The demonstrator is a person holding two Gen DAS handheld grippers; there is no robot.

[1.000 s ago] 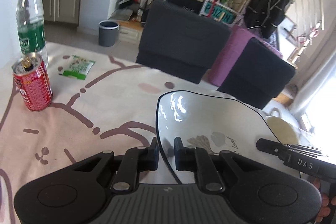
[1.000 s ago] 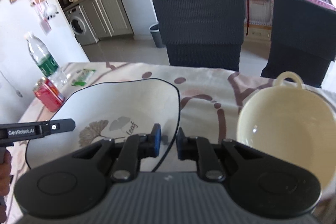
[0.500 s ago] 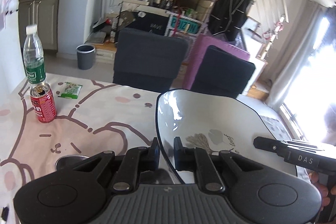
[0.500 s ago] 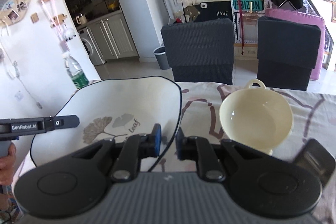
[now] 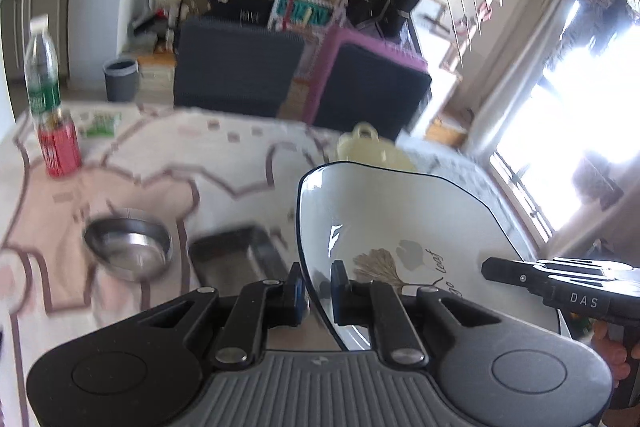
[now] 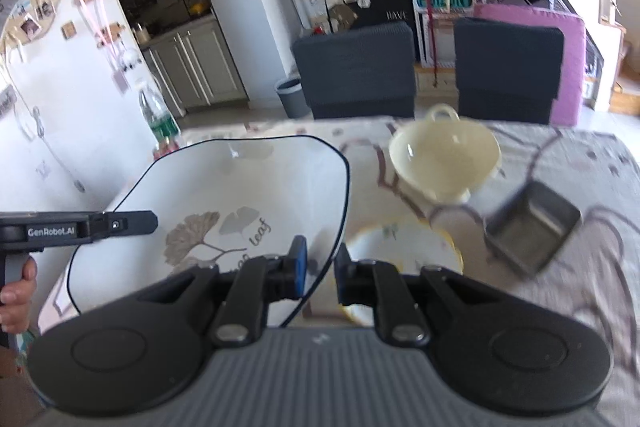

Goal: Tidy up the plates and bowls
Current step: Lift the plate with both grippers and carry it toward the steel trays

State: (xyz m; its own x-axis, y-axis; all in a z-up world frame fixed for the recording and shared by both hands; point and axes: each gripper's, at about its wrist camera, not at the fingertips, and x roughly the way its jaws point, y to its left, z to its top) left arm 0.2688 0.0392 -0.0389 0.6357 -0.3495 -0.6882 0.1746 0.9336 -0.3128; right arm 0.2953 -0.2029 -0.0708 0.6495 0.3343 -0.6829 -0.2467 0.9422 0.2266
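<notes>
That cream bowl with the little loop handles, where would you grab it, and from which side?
Probably by the rim of the cream bowl, coming down from above: it stands upright and open on a small foot, so one finger can go inside the thin wall and one outside. The loop handle on its far edge looks too small. Both grippers are clamped on the large white plate now.

Two grippers holding a white plate above the table

The right gripper (image 6: 320, 269) is pinching the plate (image 6: 224, 187) rim; the left gripper (image 6: 120, 225) is gripping its far edge, above a cream bowl (image 6: 444, 157), metal tray (image 6: 532, 227) and a smaller plate (image 6: 400, 243).
</notes>
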